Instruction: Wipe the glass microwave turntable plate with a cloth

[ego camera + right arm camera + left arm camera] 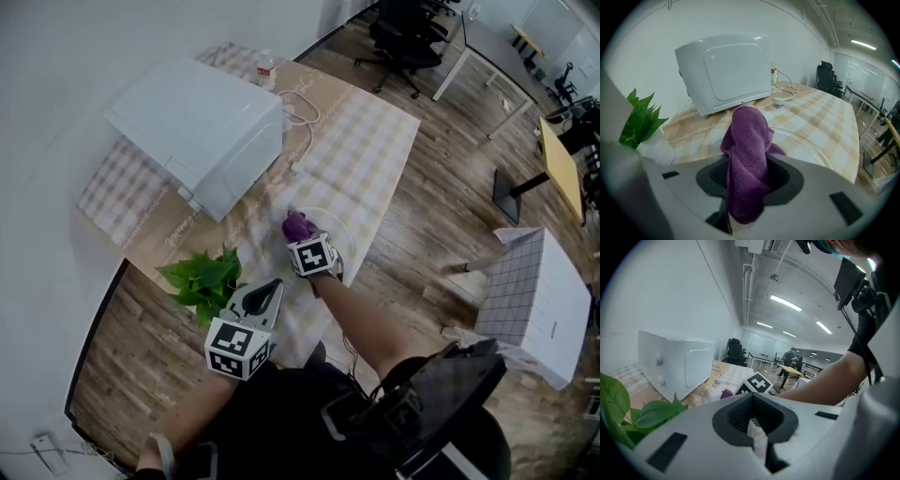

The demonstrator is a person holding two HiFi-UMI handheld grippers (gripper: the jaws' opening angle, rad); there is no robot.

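Centrally: glass plate (813,145) lies flat on the checked tablecloth (834,108), outside the microwave (726,70) and just in front of it. R gripper (749,185) has its jaws clamped on a bunched purple cloth (745,133), whose free end is over the plate's near-left part; contact w/ the glass can't be told. Judged stage: cloth is in hand & at the plate, so wiping is starting or under way. No mark shows which areas are done, so most of the surface probably remains. L gripper (267,292) sits back near the table edge, jaws together, empty, not steadying the plate. Around: plant (202,277) beside L gripper; cable (305,111) & bottle (265,67) beyond the microwave. Nothing appears to block the plate.
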